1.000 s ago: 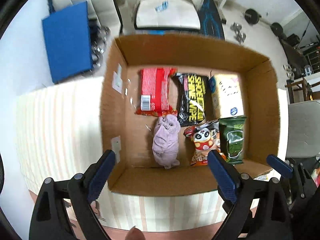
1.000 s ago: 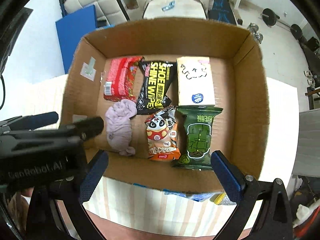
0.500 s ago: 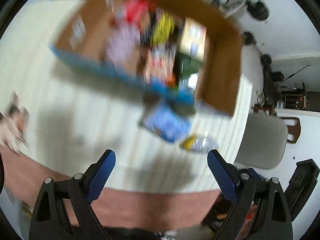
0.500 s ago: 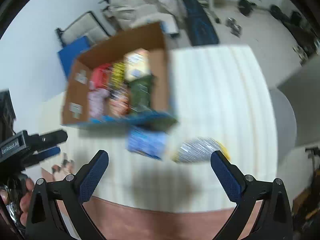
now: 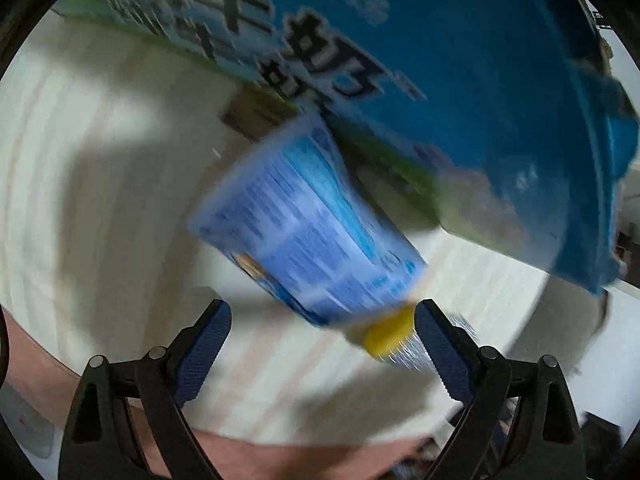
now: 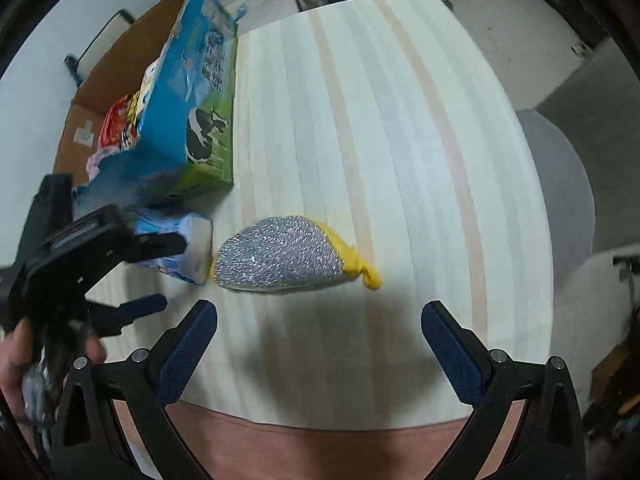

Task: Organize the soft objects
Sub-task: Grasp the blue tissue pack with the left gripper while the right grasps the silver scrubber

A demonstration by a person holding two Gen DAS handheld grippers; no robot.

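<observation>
The right gripper [image 6: 319,354] is held low over the near edge of the table [image 6: 400,120] with its jaws spread wide and nothing between them. The left gripper [image 5: 322,350] is likewise spread wide and empty; its view is blurred by motion. Just beyond the right gripper, a silver scourer [image 6: 280,260] with a yellow knotted end is seen lying flat on the striped cloth, centred between the jaws but not touched. To its left, a blue pack [image 6: 180,248] is seen, its end touching or nearly touching the scourer; the left gripper is lined up on it, and in the left view the pack [image 5: 308,232] fills the space ahead of the jaws. Directly behind the pack stands the box [image 6: 192,100], open at the top, with several packets already inside. The task is judged to be well along, with the two items on the cloth left to be moved. Several faults are possible from here. If the left jaws are closed while the gripper is moving, the pack may be caught by one corner and slip, or be pushed against the box wall. The scourer may be displaced if the pack is dragged across it. Its loose mesh is expected to compress, so a shallow grip may pull free. The two grippers work close together, and a collision is possible.
</observation>
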